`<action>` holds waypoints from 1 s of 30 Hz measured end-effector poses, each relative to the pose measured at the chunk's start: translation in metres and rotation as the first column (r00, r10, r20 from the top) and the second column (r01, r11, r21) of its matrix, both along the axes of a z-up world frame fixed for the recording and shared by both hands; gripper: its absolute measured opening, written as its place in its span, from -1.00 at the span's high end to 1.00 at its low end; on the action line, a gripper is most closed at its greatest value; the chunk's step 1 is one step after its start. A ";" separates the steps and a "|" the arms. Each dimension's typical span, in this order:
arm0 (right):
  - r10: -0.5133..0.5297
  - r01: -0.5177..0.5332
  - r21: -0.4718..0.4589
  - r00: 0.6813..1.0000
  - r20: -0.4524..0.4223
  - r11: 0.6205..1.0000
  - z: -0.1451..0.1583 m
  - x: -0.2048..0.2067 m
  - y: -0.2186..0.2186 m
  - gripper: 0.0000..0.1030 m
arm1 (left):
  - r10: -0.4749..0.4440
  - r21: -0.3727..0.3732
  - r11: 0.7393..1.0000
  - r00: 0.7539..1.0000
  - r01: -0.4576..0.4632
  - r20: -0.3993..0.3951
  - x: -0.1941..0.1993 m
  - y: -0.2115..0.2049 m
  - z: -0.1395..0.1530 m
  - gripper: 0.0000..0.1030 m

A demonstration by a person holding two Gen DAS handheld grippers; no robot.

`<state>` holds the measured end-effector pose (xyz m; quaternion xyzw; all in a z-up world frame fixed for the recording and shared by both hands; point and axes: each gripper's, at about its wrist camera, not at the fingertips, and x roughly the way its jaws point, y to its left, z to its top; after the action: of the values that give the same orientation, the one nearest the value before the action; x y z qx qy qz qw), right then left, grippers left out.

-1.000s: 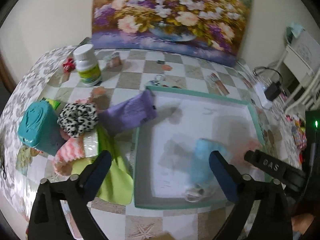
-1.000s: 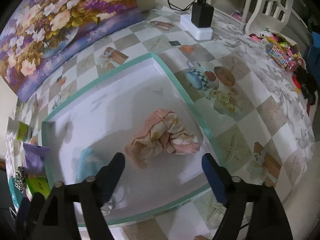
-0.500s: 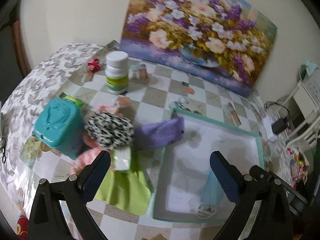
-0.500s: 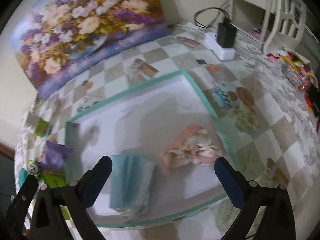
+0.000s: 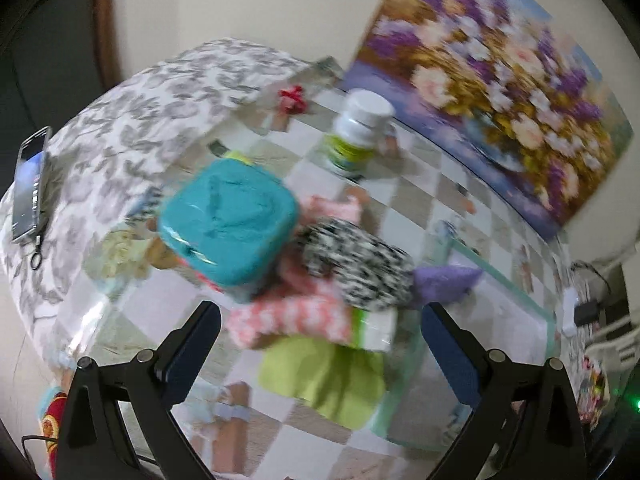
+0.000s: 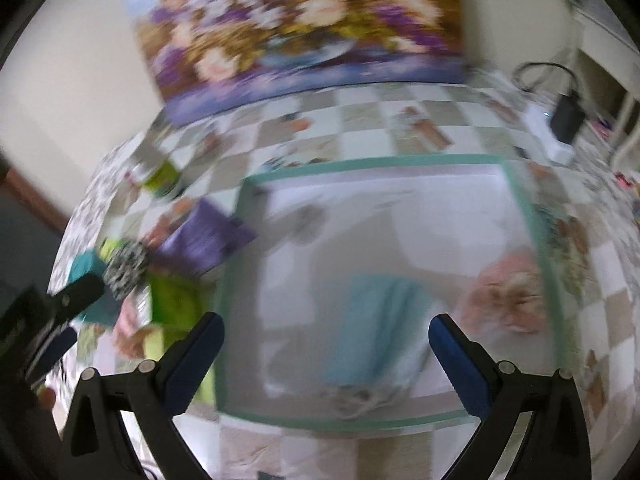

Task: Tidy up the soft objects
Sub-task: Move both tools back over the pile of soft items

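My left gripper (image 5: 320, 344) is open and empty above a pile of soft things left of the tray: a pink-and-white knit piece (image 5: 292, 316), a black-and-white scrunchie (image 5: 360, 268), a lime green cloth (image 5: 324, 376) and a purple cloth (image 5: 444, 280) lying over the tray edge. My right gripper (image 6: 324, 356) is open and empty over the white tray with the teal rim (image 6: 372, 162). In the tray lie a light blue face mask (image 6: 376, 328) and a crumpled pink cloth (image 6: 508, 292). Both views are blurred.
A teal box (image 5: 228, 224) stands by the pile, a white pill bottle (image 5: 356, 132) behind it. A phone (image 5: 30, 184) lies at the table's left edge. A flower painting (image 5: 492, 68) leans on the wall. A black charger (image 6: 566, 118) sits far right.
Both grippers have swung left. The left view now centres on the soft pile with the tray at its right edge. The right view now shows the whole tray and the pile.
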<state>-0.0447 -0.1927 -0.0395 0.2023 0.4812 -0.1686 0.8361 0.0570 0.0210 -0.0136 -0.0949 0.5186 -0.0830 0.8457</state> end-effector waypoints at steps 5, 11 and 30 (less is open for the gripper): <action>0.090 -0.090 0.032 0.996 -0.003 0.995 -0.009 0.010 0.023 -1.00 | 0.044 -0.013 0.999 0.998 -0.045 -0.037 0.009 0.024 -0.007 -0.94; 0.117 -0.118 0.036 0.993 0.032 0.992 -0.008 0.014 0.025 -1.00 | 0.072 0.007 0.997 0.990 -0.072 -0.124 0.014 0.032 -0.024 -0.94; 0.072 -0.077 0.035 0.988 0.134 0.996 0.016 0.027 0.013 -1.00 | -0.033 -0.056 0.998 0.997 0.029 -0.067 0.014 0.003 0.000 -0.94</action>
<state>-0.0180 -0.1793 -0.0233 0.2116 0.4351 -0.1139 0.8677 0.0713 0.0239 -0.0132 -0.1131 0.5461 -0.1071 0.8231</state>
